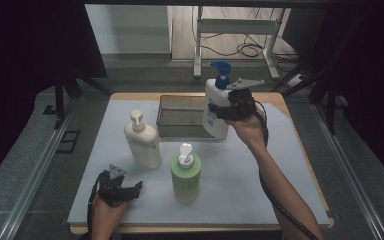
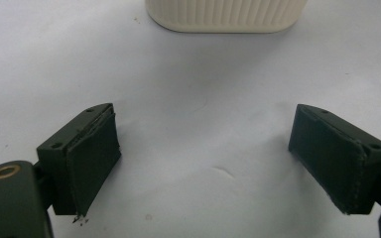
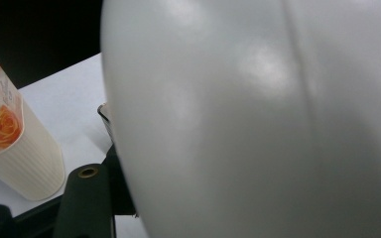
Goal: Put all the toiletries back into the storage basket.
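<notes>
Above tray (image 1: 180, 117), right hand-held gripper (image 1: 219, 111) clamps white pump bottle (image 1: 215, 102); left hand-held gripper (image 1: 136, 189) open.

My right gripper (image 1: 219, 111) clamps the white plastic pump bottle with a blue nozzle (image 1: 216, 102), upright, at the front right corner of the shallow dark metal tray (image 1: 177, 116) (whether it touches down, I cannot tell). The cream ribbed pump bottle (image 1: 143, 140) and the green pump bottle (image 1: 185, 172) stand upright on the table (image 1: 260, 175).

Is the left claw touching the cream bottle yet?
Apart. In the left gripper view, bare table separates the open left claw from the cream bottle.
</notes>
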### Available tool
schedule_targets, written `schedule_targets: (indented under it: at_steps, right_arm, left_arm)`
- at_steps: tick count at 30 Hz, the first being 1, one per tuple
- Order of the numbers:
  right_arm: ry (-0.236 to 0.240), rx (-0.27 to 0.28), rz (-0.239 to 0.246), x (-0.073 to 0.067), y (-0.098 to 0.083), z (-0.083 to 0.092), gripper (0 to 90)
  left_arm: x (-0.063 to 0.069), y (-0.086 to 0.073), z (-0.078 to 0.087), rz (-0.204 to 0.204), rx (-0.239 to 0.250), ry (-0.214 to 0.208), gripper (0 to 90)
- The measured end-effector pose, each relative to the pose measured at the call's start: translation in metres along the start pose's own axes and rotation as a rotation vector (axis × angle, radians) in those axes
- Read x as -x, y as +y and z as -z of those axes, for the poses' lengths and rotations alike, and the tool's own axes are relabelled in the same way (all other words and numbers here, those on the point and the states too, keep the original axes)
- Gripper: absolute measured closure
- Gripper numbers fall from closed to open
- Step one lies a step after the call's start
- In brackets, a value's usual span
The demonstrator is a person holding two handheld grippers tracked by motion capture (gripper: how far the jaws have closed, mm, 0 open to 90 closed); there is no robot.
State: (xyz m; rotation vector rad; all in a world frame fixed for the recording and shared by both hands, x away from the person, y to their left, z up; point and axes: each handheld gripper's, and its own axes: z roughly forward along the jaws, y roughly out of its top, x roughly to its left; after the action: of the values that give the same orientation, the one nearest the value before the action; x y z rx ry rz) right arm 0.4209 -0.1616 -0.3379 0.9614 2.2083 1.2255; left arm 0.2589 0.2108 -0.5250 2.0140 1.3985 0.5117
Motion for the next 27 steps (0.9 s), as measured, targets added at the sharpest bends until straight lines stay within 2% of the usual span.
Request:
schedule_targets:
  at_steps: [27]
  right_arm:
    - [0.011,0.016,-0.001,-0.012,0.024,-0.040,37.8]
  left_arm:
    - [0.000,0.000,0.000,0.000,0.000,0.000,11.6]
